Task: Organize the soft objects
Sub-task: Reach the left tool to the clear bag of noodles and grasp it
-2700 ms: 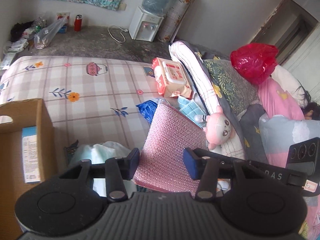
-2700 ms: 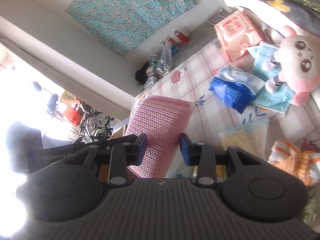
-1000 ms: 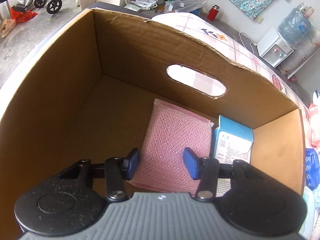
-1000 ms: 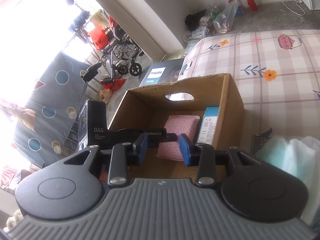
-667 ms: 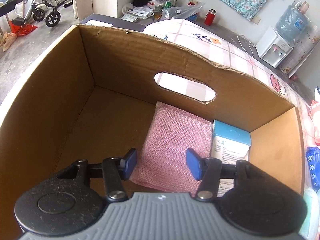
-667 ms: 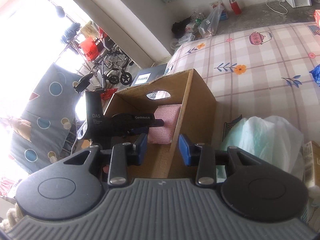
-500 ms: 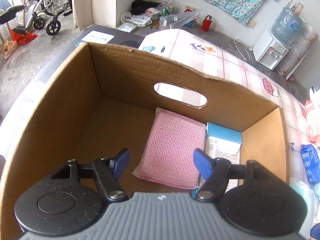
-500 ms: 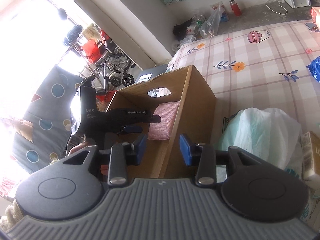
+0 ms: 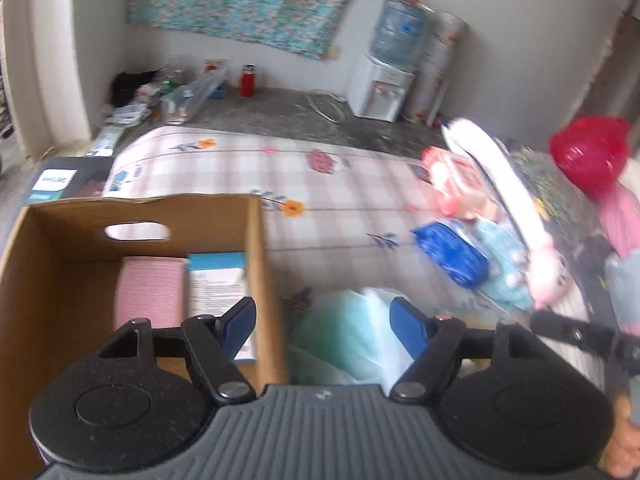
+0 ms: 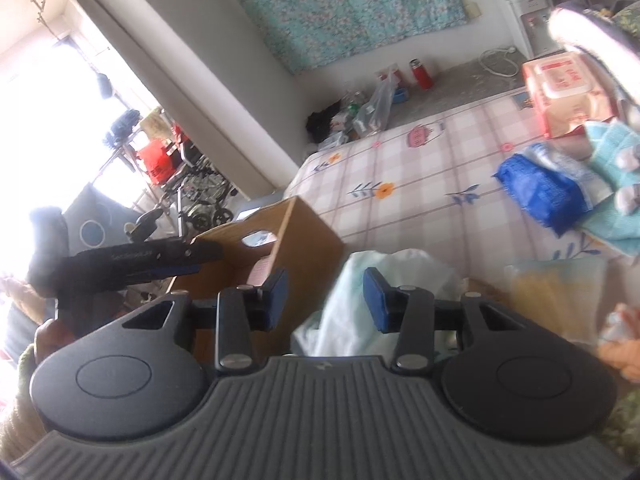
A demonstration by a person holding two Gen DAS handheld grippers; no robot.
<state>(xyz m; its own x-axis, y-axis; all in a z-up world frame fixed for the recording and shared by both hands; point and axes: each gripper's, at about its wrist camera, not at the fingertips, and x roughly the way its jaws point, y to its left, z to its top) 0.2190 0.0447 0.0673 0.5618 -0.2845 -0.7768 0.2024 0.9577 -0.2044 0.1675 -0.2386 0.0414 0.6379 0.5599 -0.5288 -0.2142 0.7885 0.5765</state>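
A pink textured pad (image 9: 148, 292) lies flat inside the cardboard box (image 9: 256, 264), beside a small blue-and-white carton (image 9: 216, 280). My left gripper (image 9: 322, 320) hangs open above the box's right wall with nothing between its fingers. My right gripper (image 10: 326, 292) hovers over a pale green-and-white bag (image 10: 360, 300); its jaws are opening and hold nothing. Further right on the bed lie a blue pack (image 10: 540, 188), a teal cloth (image 10: 612, 208), a yellow cloth (image 10: 556, 296) and a pink plush toy (image 9: 548, 276), blurred.
The box (image 10: 312, 248) stands at the near left corner of the checked bed sheet (image 9: 340, 184). A wet-wipes pack (image 10: 560, 92) and a red plastic bag (image 9: 588, 152) sit at the far right. A water dispenser (image 9: 380, 92) and clutter line the far wall.
The left gripper opened wider, left the pink pad in the box, rose and swung right over the box wall. The right gripper swung right toward the bed's items, its jaws a little wider.
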